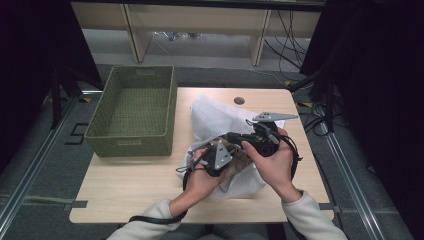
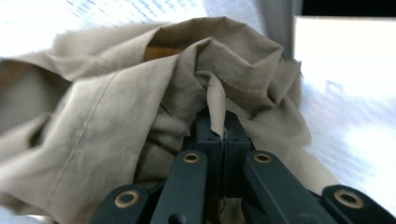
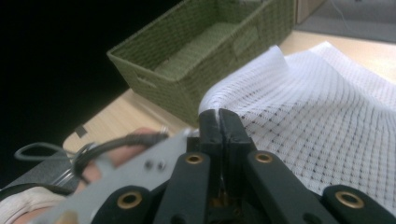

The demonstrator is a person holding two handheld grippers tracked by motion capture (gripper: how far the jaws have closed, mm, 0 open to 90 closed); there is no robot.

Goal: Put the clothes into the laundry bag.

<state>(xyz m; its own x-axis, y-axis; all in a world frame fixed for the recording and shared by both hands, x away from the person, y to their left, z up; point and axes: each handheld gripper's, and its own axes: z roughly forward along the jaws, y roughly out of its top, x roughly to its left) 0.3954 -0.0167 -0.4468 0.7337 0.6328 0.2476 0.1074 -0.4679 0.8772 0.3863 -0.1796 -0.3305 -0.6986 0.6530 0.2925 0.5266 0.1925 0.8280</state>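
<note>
A: Now, the tongs?
B: Left tongs (image 2: 216, 133) clamped on beige cloth (image 2: 140, 107); right tongs (image 3: 219, 128) clamped on white mesh bag (image 3: 327, 107) edge.
A: Location?
B: Lower centre of the high view, on the desk (image 1: 130, 180).

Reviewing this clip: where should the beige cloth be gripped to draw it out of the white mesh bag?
Probably at a raised fold near the bag's mouth, approached from the person's side. The beige cloth lies crumpled, so its ridges offer pinch points; the left gripper already pinches one, while the right gripper holds the mesh bag edge.
</note>
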